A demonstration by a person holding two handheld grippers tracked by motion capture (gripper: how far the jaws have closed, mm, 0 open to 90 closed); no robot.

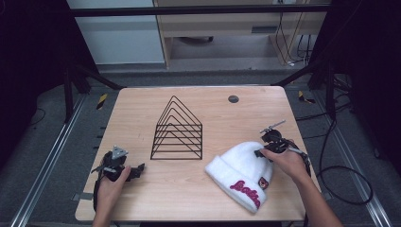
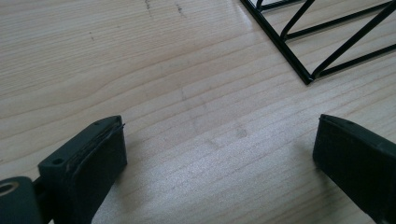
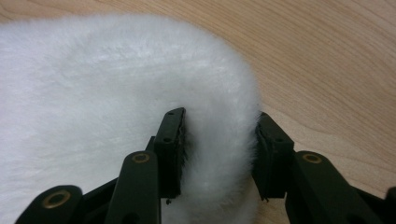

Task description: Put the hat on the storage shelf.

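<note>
One soft thing is in hand: a white fluffy beanie (image 1: 243, 172) lying flat near the front right corner of the wooden table (image 1: 189, 189), its folded cuff with red lettering toward the front edge. The right gripper (image 3: 219, 154) has its jaws partly closed around a fold of fleece at the crown's rim, the pads pressing into the pile on both sides. I judge the hat light and limp: it will sag and drape when lifted, so a pinch through both layers near the crown holds better than fluff alone, which could slip free. The left gripper (image 2: 219, 158) rests near the front left corner with jaws wide apart and nothing between them, beside the black wire rack (image 1: 178, 131).
</note>
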